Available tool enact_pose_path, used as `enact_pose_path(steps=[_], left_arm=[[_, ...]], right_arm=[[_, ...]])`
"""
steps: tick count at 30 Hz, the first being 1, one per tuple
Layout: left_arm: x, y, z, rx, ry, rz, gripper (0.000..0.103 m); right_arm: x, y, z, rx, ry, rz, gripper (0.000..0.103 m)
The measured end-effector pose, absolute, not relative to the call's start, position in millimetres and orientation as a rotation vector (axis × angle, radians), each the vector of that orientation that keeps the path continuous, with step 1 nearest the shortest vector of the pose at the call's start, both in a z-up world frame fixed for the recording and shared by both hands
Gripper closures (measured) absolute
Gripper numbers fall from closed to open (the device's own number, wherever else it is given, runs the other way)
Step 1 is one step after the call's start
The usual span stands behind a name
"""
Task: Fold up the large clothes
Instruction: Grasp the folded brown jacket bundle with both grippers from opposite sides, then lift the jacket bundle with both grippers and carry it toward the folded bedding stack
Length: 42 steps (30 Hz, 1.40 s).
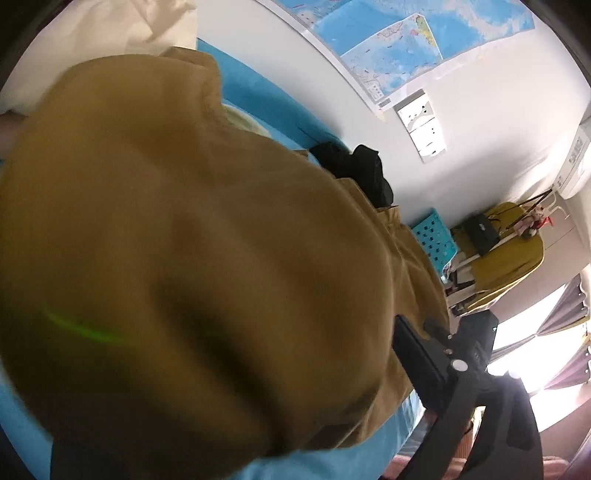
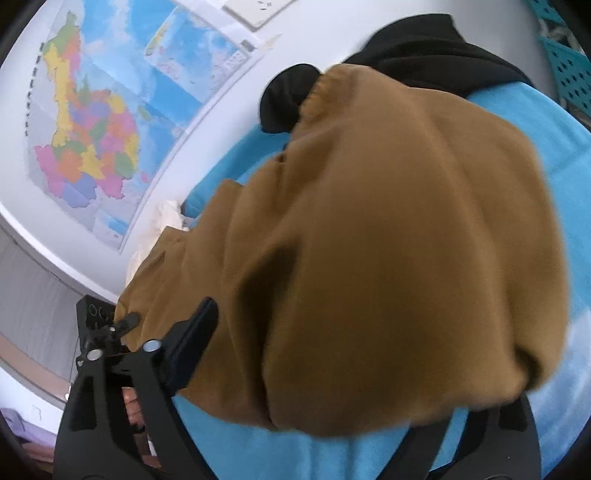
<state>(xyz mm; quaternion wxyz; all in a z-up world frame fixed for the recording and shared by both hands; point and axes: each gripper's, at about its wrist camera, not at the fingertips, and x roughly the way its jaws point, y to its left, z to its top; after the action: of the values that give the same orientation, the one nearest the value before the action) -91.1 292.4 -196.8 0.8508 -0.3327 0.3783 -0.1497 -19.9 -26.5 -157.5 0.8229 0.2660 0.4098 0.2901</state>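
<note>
A large mustard-brown garment (image 1: 192, 236) lies bunched on the blue sheet (image 1: 258, 96) and fills most of both views. In the left wrist view my left gripper (image 1: 229, 332) stands wide. Its right finger (image 1: 417, 362) is clear of the cloth's edge, and the left finger is hidden under the fabric. In the right wrist view the same garment (image 2: 388, 240) heaps over my right gripper (image 2: 354, 325). There the left finger (image 2: 195, 343) rests beside the cloth and the right finger is covered. Neither gripper's pads show a pinch on the cloth.
A black garment (image 1: 354, 170) (image 2: 424, 48) lies at the sheet's far edge by the white wall, and a cream cloth (image 1: 110, 29) (image 2: 166, 218) lies at the other end. Maps (image 1: 388, 44) (image 2: 92, 129) hang on the wall. A turquoise perforated basket (image 1: 432, 236) and a coat rack (image 1: 509, 251) stand beyond.
</note>
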Motion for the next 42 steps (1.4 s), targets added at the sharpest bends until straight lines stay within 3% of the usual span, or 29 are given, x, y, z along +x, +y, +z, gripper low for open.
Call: enact_pose_path(steps=[1, 2, 3, 4, 6, 9, 29, 42], left_arm=[[-87, 290, -196, -0.698, 0.796, -0.306, 0.007], [-85, 288, -195, -0.693, 0.791, -0.301, 0.007], [-82, 287, -195, -0.690, 0.792, -0.285, 0.012], [-82, 286, -193, -0.675, 0.798, -0.262, 0.025], [-83, 284, -189, -0.639, 0.799, -0.240, 0.038], [-86, 280, -178, -0.617, 0.783, -0.232, 0.047], [-114, 276, -58, -0.454, 0.560, -0.287, 0.053], [-147, 328, 58, -0.343, 0.330, -0.190, 0.053]], right_arm=[[-16, -23, -158, 0.563, 0.872, 0.622, 0.031], [-11, -21, -162, 0.589, 0.888, 0.639, 0.055], [-8, -22, -166, 0.619, 0.894, 0.645, 0.063], [-8, -23, -164, 0.622, 0.882, 0.655, 0.066], [-11, -25, -157, 0.607, 0.852, 0.673, 0.074], [-16, -27, -141, 0.590, 0.805, 0.696, 0.080], [-33, -20, -24, 0.446, 0.526, 0.817, 0.083], [-1, 60, 83, 0.401, 0.303, 0.995, 0.083]])
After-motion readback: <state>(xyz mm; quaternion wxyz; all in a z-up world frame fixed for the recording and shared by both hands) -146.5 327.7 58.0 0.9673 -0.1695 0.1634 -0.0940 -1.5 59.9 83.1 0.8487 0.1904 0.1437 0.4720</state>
